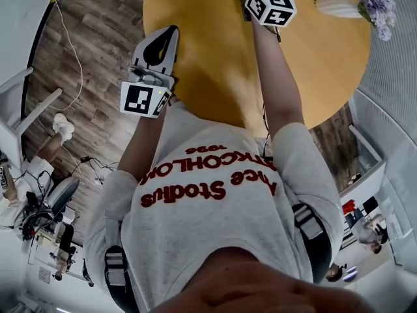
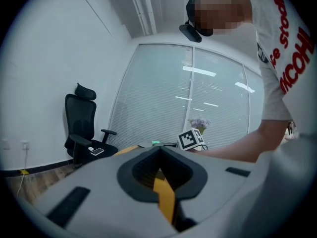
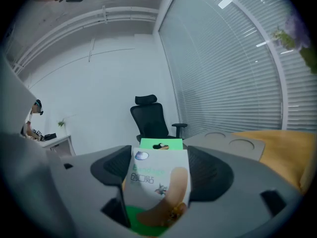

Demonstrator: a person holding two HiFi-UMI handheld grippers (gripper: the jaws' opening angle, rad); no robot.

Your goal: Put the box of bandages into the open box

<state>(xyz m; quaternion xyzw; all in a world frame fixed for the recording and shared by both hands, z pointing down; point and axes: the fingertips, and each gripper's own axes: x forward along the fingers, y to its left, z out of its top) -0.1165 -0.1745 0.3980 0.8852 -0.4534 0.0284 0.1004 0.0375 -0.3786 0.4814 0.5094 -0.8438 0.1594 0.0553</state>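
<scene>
The box of bandages point(image 3: 157, 182) is white and green with a plaster printed on it. It stands upright between the jaws of my right gripper point(image 3: 158, 158), which is shut on it. In the head view that right gripper point(image 1: 268, 2) is stretched out over the round yellow table point(image 1: 215, 57), and its jaws run off the top edge. My left gripper point(image 1: 166, 38) hovers at the table's near left rim, jaws together and holding nothing. The left gripper point(image 2: 158, 170) looks across the tabletop towards the right gripper's marker cube point(image 2: 190, 139). No view clearly shows an open box.
A white vase of purple flowers point(image 1: 365, 5) lies at the table's far right. A black office chair point(image 2: 81, 125) stands by the blinds. A grey slab with two round recesses point(image 3: 230, 144) lies on the table. A white chair point(image 1: 19, 103) is on the wood floor, left.
</scene>
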